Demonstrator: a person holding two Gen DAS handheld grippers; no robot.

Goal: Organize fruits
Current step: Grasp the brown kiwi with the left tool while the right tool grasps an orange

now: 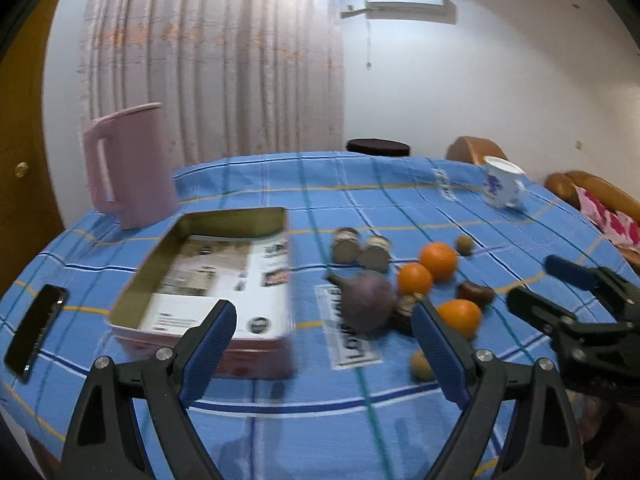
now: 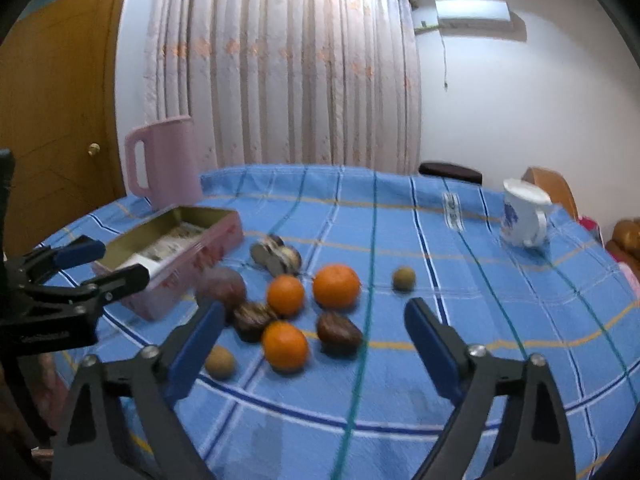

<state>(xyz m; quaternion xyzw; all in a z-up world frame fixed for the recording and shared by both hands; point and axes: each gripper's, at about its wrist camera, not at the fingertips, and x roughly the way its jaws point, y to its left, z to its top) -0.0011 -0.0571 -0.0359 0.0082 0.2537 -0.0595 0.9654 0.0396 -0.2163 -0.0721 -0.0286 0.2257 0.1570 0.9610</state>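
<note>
- Our left gripper (image 1: 324, 328) hangs above the desk (image 1: 400, 208) with its jaws spread wide and nothing between them; it looks toward the gap between the tin box (image 1: 208, 280) and the fruit.
- Our right gripper (image 2: 314, 326) also has its jaws wide open and empty, raised over the fruit cluster.
- Each gripper shows in the other's view, open: the right one at the right edge of the left wrist view, the left one at the left edge of the right wrist view.
- The fruit lies loose on the blue checked cloth, just right of the tin box: three oranges (image 2: 336, 285) grouped together, a purple round fruit (image 2: 222, 286) nearest the box, and two dark brown fruits (image 2: 339, 332) among the oranges.
- Two small tan fruits sit apart: one (image 2: 404, 279) beyond the cluster to the right, another (image 2: 219, 362) at its near edge.
- The tin box is open, with printed paper lying inside and no fruit in it.
- Two small jars (image 1: 362, 249) lie on their sides beyond the fruit, touching each other.
- A pink pitcher (image 1: 130, 164) stands behind the box, a phone (image 1: 36, 330) lies to the box's left, and a white cup with a blue pattern (image 1: 502, 186) sits at the far right.
</note>
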